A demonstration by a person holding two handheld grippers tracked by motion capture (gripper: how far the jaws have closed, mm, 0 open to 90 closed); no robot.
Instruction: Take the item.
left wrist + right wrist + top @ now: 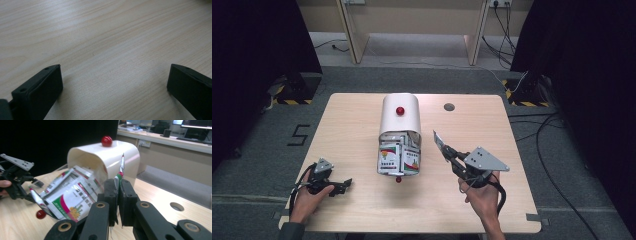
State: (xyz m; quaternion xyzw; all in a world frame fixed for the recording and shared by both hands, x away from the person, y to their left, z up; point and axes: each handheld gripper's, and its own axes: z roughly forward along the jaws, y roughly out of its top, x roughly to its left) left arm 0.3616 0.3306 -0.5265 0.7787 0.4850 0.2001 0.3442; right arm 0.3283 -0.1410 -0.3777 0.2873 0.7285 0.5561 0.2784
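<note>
A white arched box [400,120] with a red knob [400,110] on top stands in the middle of the table. Several printed sachets [398,159] spill from its open front on a tray with a small red knob [398,179]. To the right of the box, my right gripper [446,150] is shut on one thin sachet [438,139], held edge-up. In the right gripper view the jaws [118,190] pinch that sachet [121,166] in front of the box [112,153]. My left gripper [339,186] rests open at the table's front left, with bare wood between its jaws [115,82].
The wooden table [357,115] has a round hole [449,106] at the back right. Dark curtains flank the table, and cables run over the floor at the right [547,150]. A desk stands beyond the table [412,20].
</note>
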